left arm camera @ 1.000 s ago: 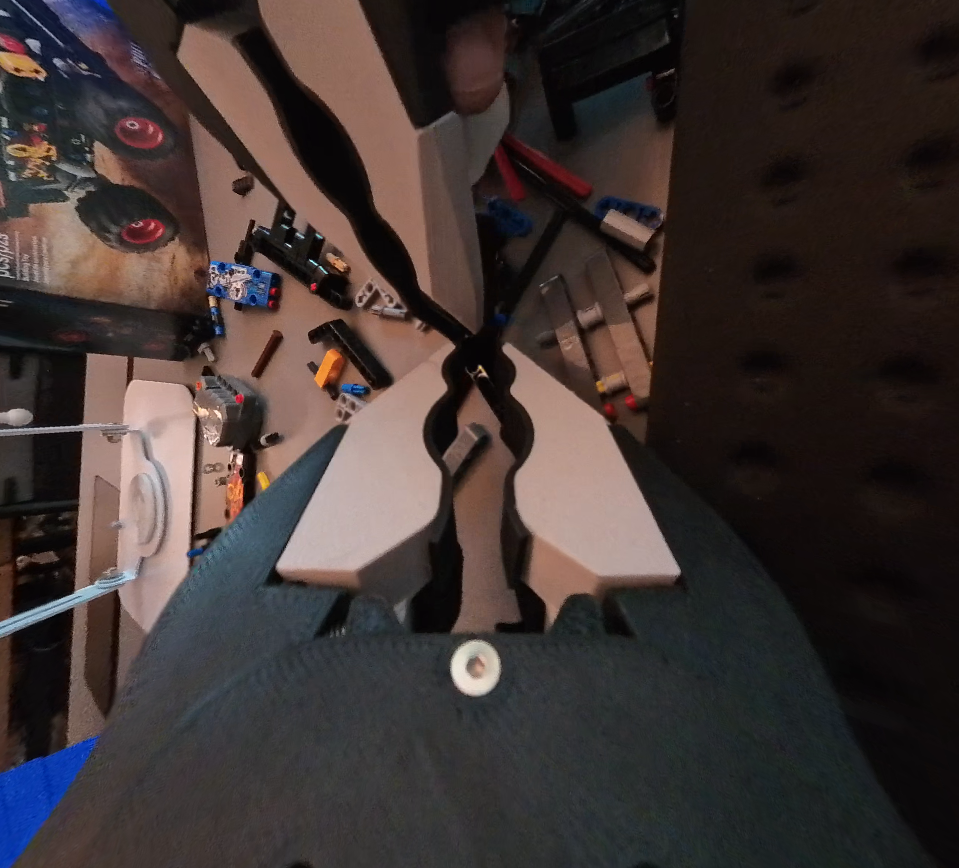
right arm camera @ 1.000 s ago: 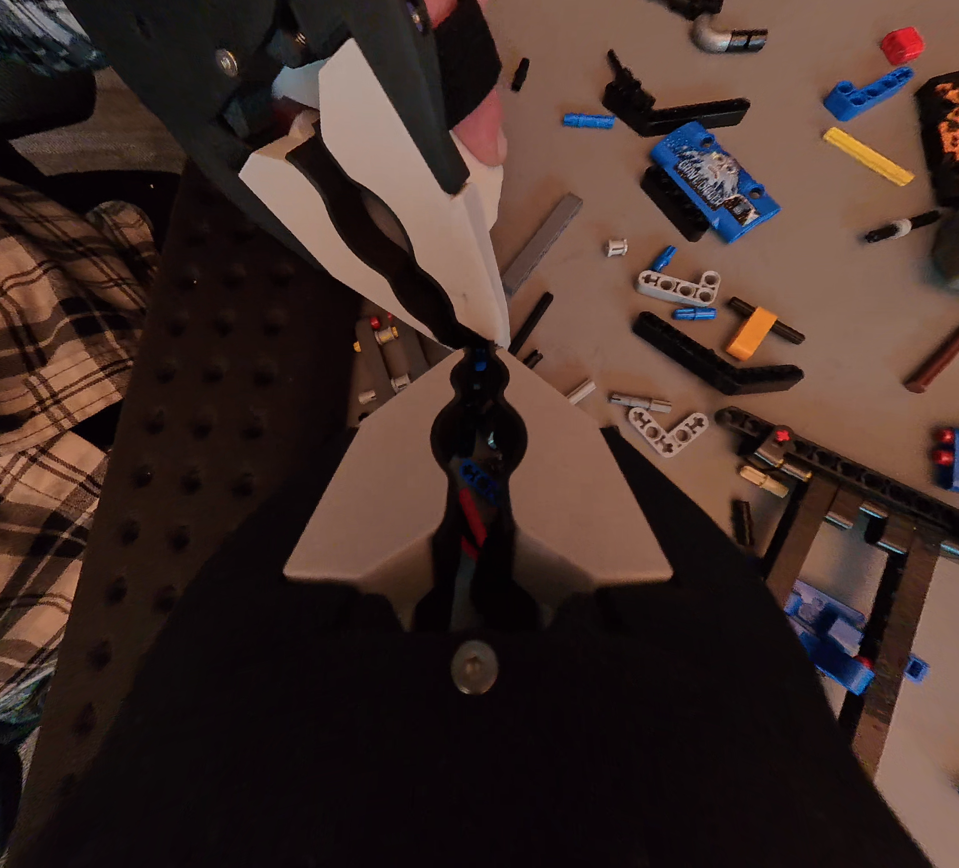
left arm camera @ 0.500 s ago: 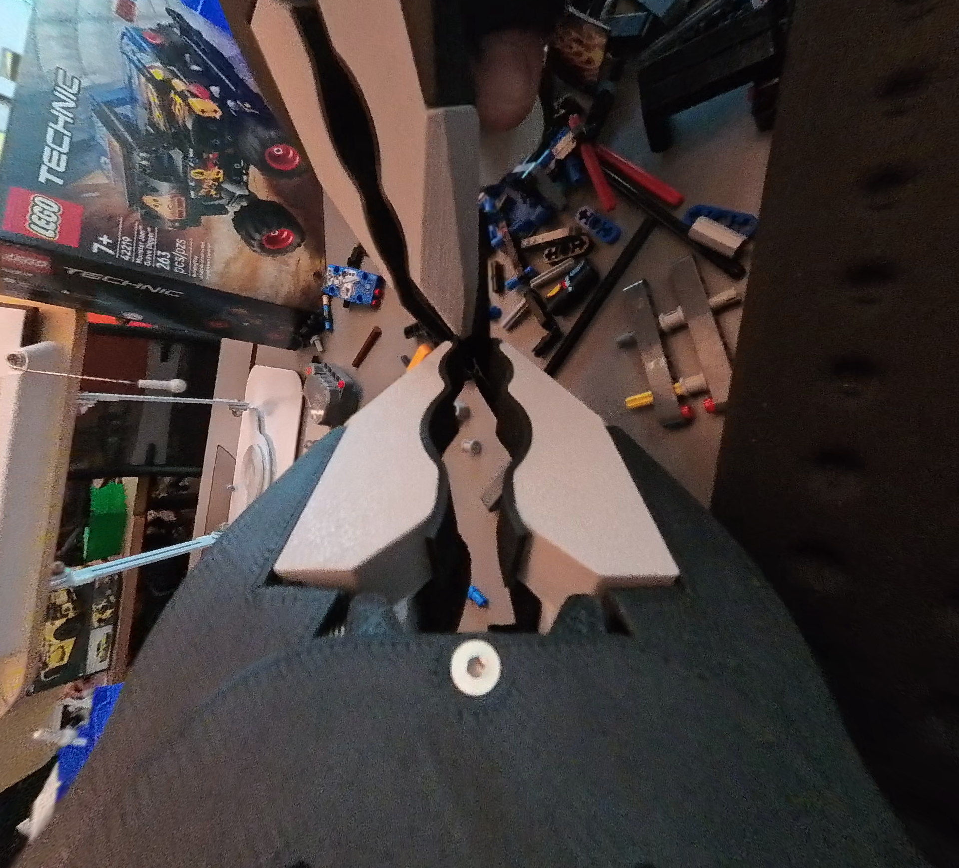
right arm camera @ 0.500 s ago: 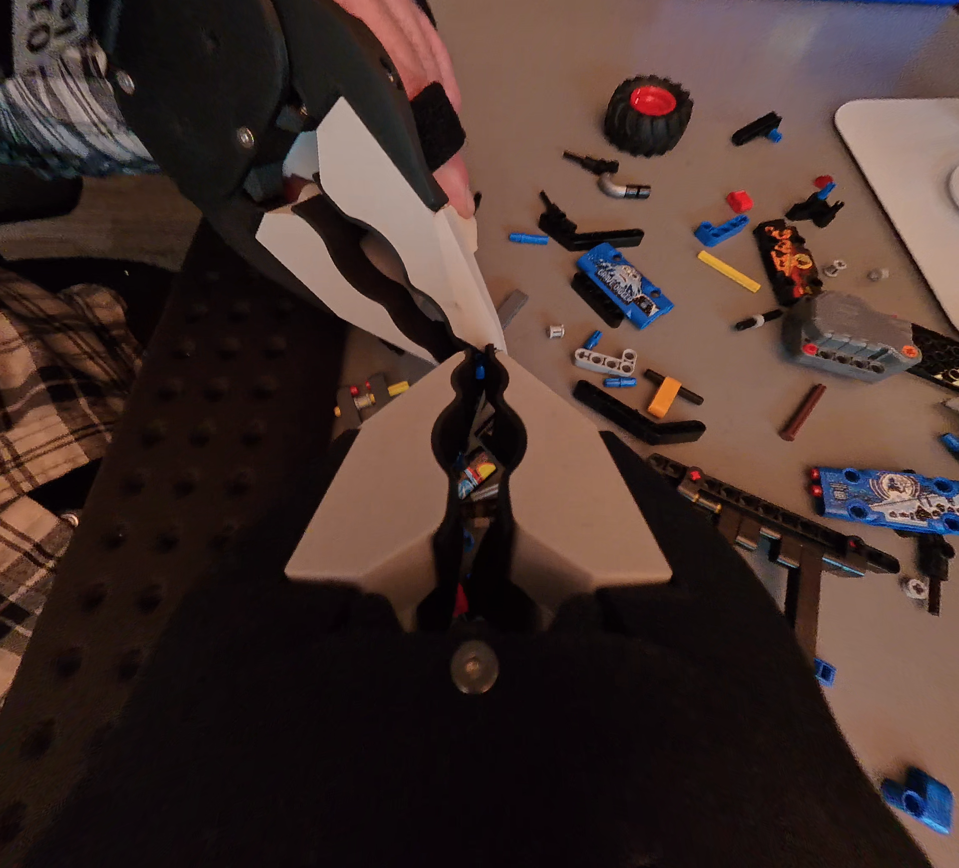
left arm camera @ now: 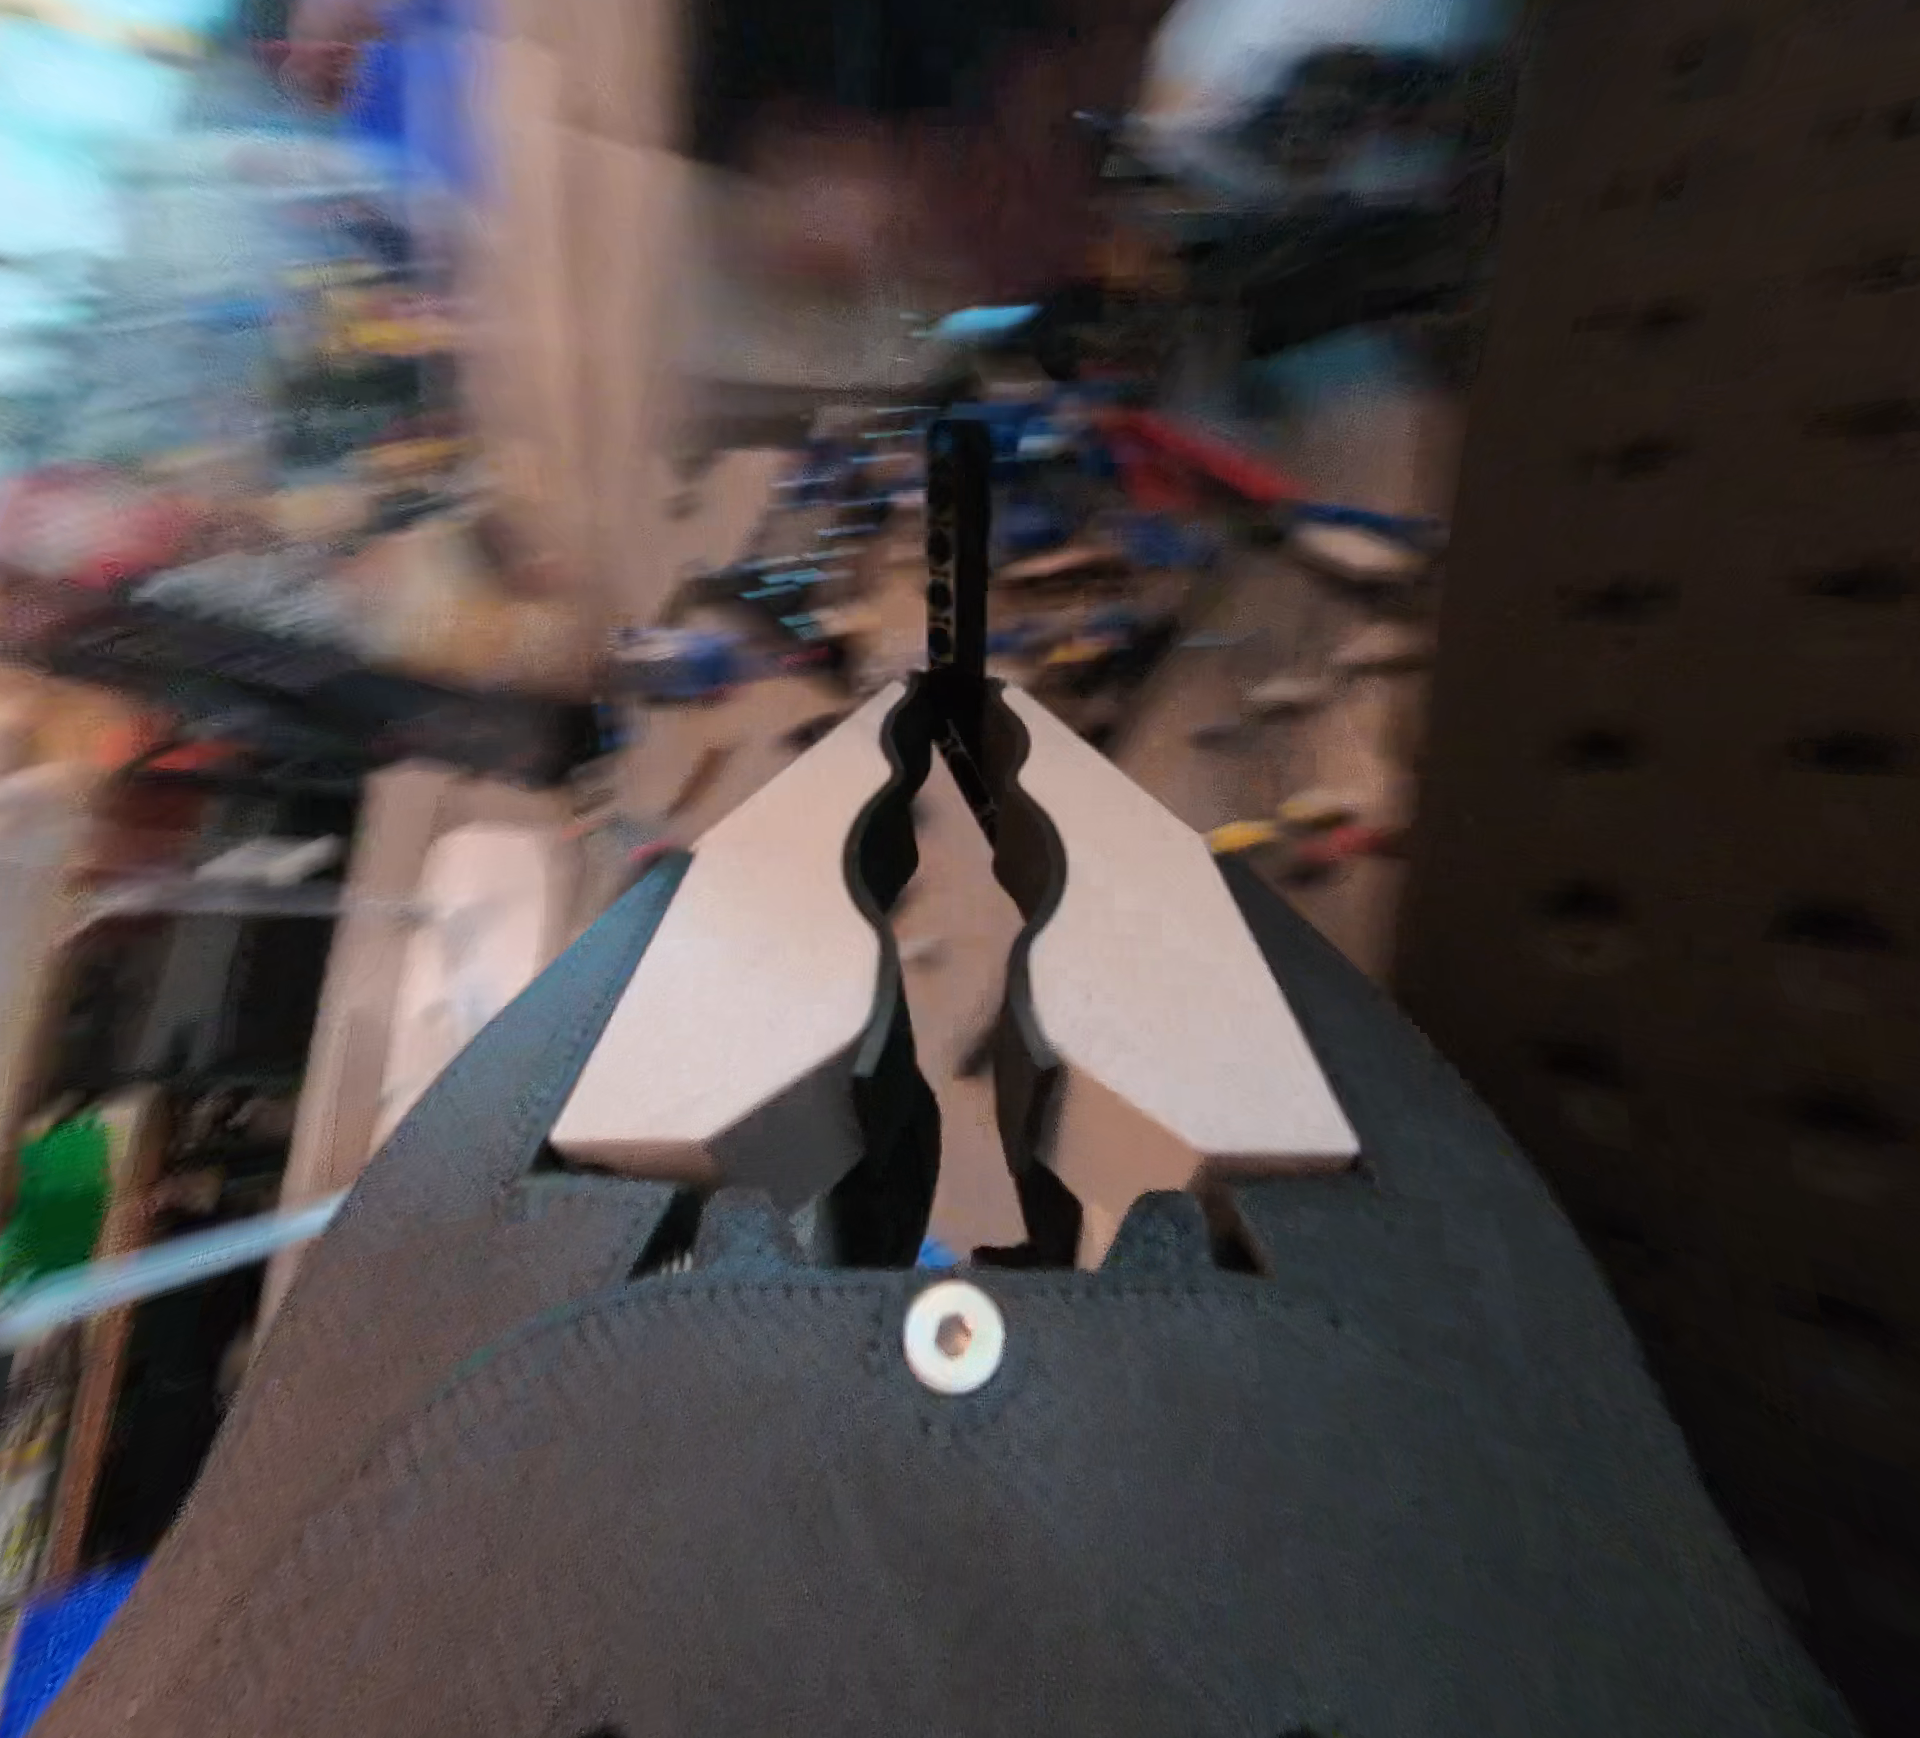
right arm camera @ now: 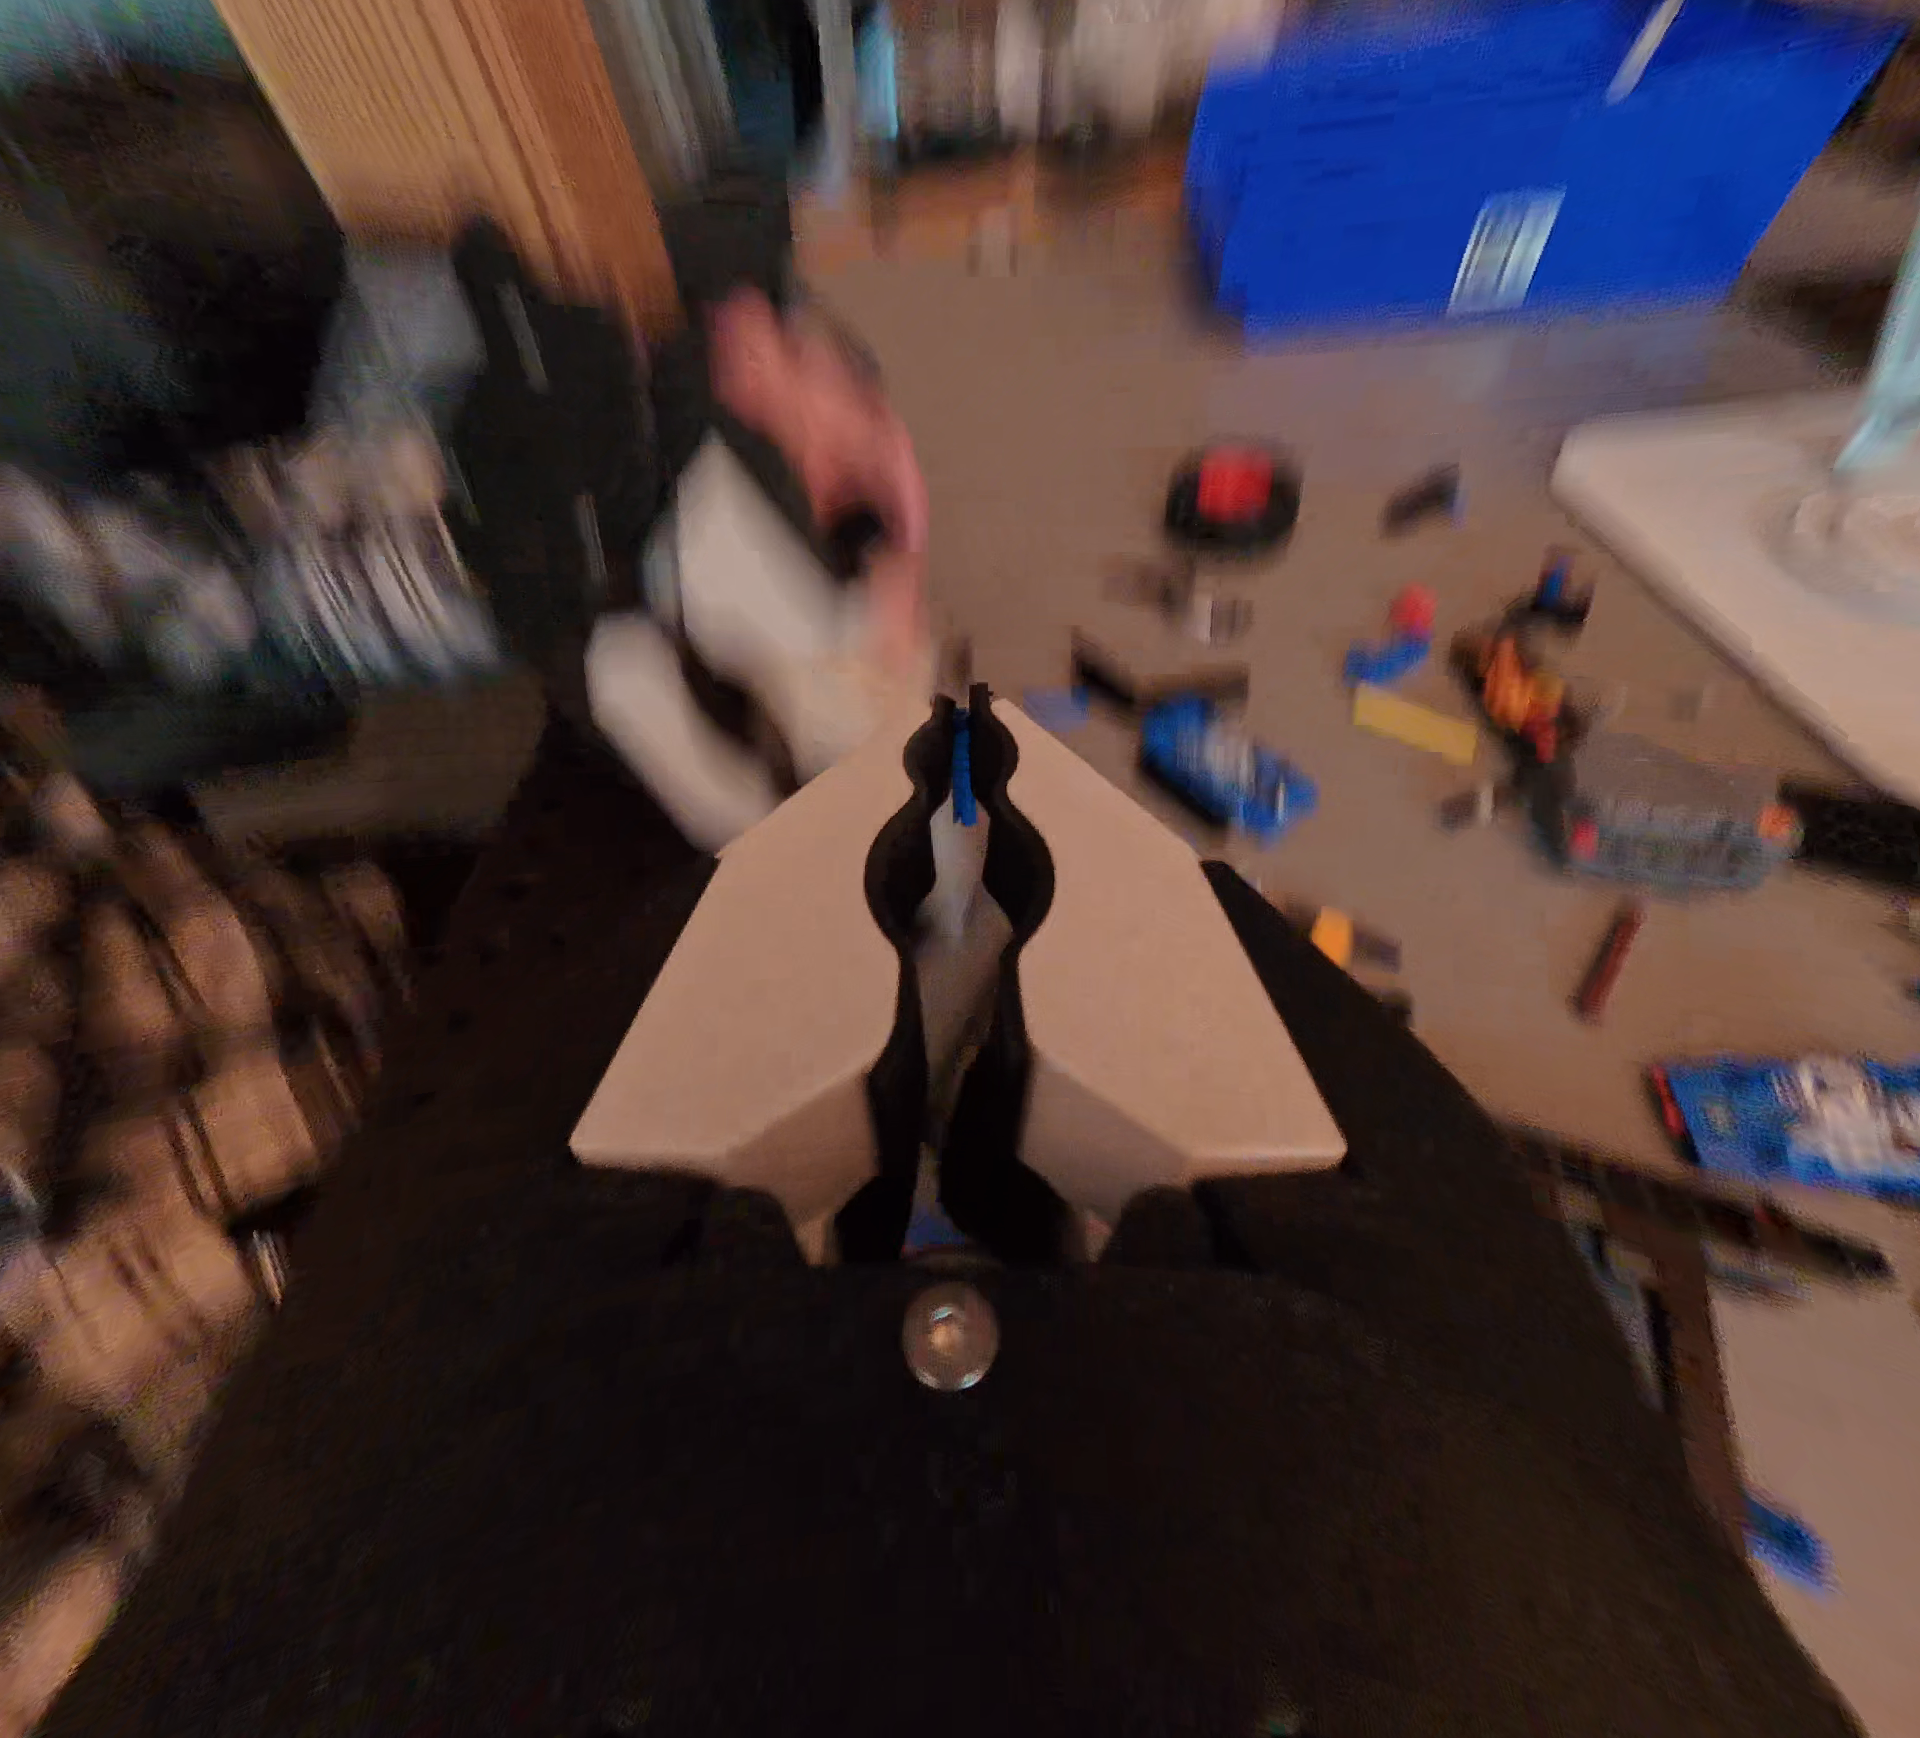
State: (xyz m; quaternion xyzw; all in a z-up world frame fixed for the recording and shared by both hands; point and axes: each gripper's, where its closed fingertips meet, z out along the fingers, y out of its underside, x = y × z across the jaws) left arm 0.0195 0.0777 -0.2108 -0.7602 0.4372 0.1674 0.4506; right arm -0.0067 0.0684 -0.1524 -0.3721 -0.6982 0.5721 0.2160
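My left gripper is shut on a thin black beam with holes that sticks straight out past its tips. My right gripper is shut on a small blue pin held between its tips. In the right wrist view the left gripper shows blurred to the upper left, a little apart, held by a person's hand. Both views are strongly blurred by motion. Loose building-toy parts lie on the grey table beyond both grippers.
A blue box stands at the back right. A black wheel with a red hub, blue panels, a yellow bar and a grey motor block lie scattered. A white tray is at right. A dark studded surface fills the right side. One gripper's finger ends stand about 6 cm off the other's. The yellow bar is about equally far from each gripper, around 20 cm.
Both grippers have lifted and drawn apart; their tips no longer touch. The left now carries the black beam free, the right keeps the blue pin. The views have swung up and blurred.
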